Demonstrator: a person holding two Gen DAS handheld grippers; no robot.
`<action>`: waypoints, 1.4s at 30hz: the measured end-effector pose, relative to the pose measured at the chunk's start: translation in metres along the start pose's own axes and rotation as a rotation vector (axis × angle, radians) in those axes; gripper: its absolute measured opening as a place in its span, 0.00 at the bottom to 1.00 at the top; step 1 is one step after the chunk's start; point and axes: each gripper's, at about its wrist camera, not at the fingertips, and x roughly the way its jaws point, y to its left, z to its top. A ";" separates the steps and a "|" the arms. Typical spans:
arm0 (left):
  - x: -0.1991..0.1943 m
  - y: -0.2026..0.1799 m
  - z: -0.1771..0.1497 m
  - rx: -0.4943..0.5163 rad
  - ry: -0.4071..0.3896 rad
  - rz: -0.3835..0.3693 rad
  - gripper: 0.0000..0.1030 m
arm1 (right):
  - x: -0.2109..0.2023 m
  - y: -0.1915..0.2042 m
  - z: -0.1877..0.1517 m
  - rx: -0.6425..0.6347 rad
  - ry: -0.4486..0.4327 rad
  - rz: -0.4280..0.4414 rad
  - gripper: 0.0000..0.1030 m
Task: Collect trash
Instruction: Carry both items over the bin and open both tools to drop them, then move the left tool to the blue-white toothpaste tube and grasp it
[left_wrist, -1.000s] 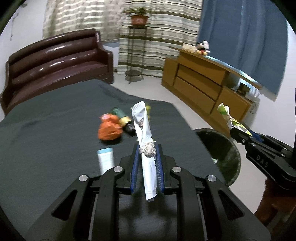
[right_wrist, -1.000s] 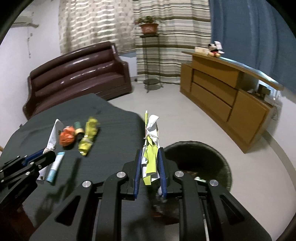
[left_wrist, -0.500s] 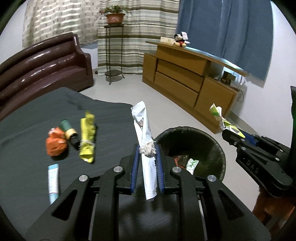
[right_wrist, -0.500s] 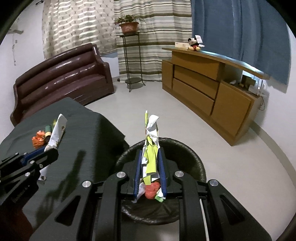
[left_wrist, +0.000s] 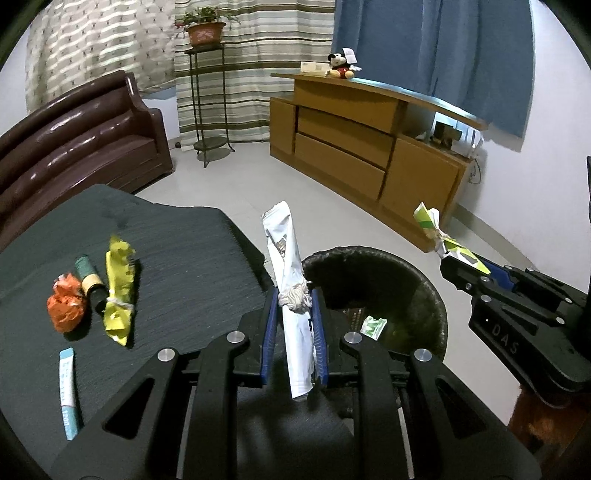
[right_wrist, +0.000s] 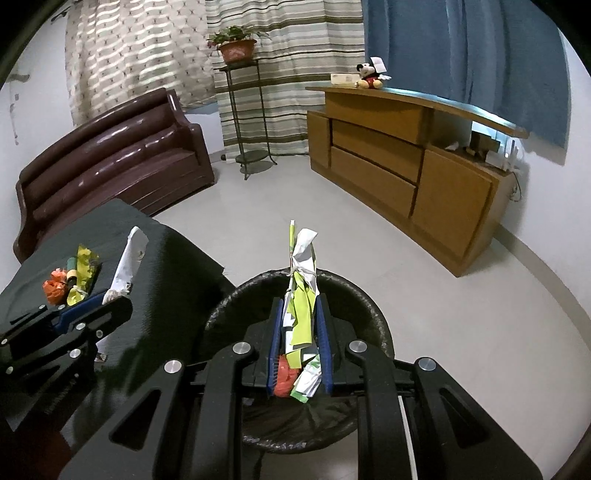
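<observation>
The left gripper (left_wrist: 293, 299) has its jaws nearly closed, pinching a white wrapper (left_wrist: 286, 254) tied with string; the wrapper stands upright between the blue pads, at the tabletop (left_wrist: 177, 258) edge beside the black bin (left_wrist: 424, 295). The right gripper (right_wrist: 299, 314) likewise clamps a green-and-white wrapper (right_wrist: 303, 295) in narrow jaws, directly above the bin's opening. Both grippers tilt downward. On the tabletop lie an orange crumple (left_wrist: 66, 308), a dark tube (left_wrist: 88, 284), a yellow wrapper (left_wrist: 118, 291) and a small blue tube (left_wrist: 69, 395).
</observation>
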 end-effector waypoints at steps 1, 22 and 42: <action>0.002 -0.001 0.001 0.003 0.001 0.000 0.17 | 0.001 -0.001 0.000 0.003 0.001 0.000 0.18; 0.025 -0.012 0.005 0.028 0.019 0.019 0.27 | 0.012 -0.018 0.001 0.053 0.011 -0.014 0.26; -0.007 0.013 0.003 -0.033 -0.026 0.056 0.55 | 0.007 -0.013 0.004 0.047 -0.005 -0.005 0.38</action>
